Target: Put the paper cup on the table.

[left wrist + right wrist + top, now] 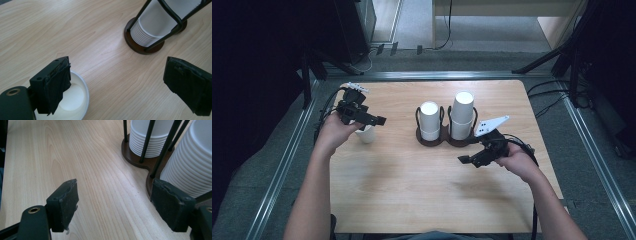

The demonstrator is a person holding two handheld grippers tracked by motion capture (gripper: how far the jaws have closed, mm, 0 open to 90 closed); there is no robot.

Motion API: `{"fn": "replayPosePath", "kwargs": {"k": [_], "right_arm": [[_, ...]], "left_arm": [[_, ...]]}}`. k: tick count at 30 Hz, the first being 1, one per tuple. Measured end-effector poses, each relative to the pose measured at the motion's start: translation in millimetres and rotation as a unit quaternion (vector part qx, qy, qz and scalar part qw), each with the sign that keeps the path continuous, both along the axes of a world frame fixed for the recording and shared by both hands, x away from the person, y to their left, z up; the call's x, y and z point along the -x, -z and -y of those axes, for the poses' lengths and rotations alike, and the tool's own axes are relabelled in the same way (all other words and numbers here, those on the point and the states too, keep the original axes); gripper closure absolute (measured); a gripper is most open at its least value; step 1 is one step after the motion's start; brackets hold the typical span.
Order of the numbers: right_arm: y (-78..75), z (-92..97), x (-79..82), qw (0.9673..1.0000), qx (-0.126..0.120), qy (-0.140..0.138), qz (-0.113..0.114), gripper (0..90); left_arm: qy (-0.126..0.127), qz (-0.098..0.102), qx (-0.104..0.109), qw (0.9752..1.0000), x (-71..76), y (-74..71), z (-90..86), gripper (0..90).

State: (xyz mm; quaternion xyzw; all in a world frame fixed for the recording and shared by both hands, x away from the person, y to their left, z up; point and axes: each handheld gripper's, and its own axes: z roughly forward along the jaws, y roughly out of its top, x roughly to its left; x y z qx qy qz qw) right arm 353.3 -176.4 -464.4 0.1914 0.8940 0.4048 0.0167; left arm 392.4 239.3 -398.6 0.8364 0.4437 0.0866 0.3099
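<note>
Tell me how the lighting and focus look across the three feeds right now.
High view: the table is evenly lit, the surroundings dark, detail soft. Left gripper view: the near jaws are blurred, the single cup is bright but not blown out, with mild glare on the wood. Right gripper view: wood grain sharp, the stacked cups slightly overexposed.

Both forearms reach forward; the left gripper (371,120) and right gripper (468,159) point inward, jaws spread wide.
</note>
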Motion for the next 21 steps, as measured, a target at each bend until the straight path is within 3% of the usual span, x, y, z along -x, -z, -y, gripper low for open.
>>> {"fn": "replayPosePath", "kwargs": {"k": [8, 11, 21], "right_arm": [[-1.1, 0.6, 0.8, 1.0000, 0.000, -0.001, 0.002, 22.9], [-1.2, 0.9, 1.0, 1.0000, -0.001, 0.000, 0.001, 22.9], [-1.9, 2.0, 1.1, 1.0000, -0.001, 0.002, 0.004, 22.9]], "left_arm": [[0.025, 0.005, 0.012, 0.9996, 4.1, 3.9, 17.5, 7.7], [0.037, 0.001, 0.027, 0.9990, 6.0, 5.5, 22.1, 7.7], [0.074, 0.001, 0.030, 0.9968, 14.5, 14.8, 41.3, 7.7]]}}
